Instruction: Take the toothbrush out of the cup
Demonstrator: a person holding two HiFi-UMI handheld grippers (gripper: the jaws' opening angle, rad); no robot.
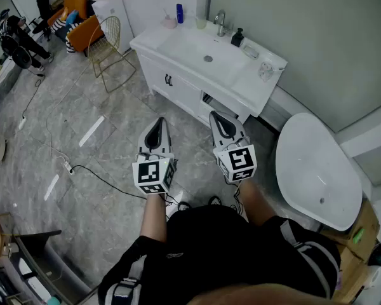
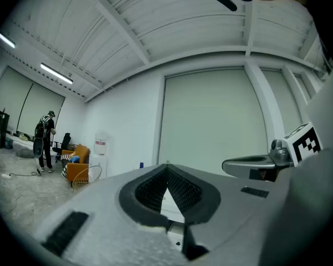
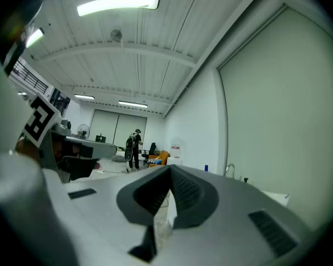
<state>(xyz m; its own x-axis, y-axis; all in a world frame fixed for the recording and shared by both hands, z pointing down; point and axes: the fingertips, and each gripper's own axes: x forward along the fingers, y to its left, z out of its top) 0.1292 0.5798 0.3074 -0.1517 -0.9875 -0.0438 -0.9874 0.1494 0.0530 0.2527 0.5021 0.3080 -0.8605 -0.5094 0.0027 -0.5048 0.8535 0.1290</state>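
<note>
While both claws hang well short of the washstand, nothing of the task looks begun. At the lower middle of the head view the left gripper (image 1: 158,123) and the right gripper (image 1: 216,115) sit side by side, held level over bare floor, tips aimed toward the white vanity (image 1: 148,41) in the upper middle of the frame. Each gripper's own view shows its ribbed pads pressed together at the tip with nothing between them, so both are closed and empty. Along the back edge of the vanity top stand a pinkish cup (image 1: 169,23) and a pale cup (image 1: 200,23), with a blue bottle (image 1: 180,13) between and behind them and the faucet (image 1: 221,23) just to the right. At this range the toothbrush itself is too small to make out, and I cannot tell which cup holds it. By my reading everything is left to do: close the gap to the vanity, open one claw, take the brush by its handle, and lift it clear of the cup, perhaps steadying the cup with the other.
</note>
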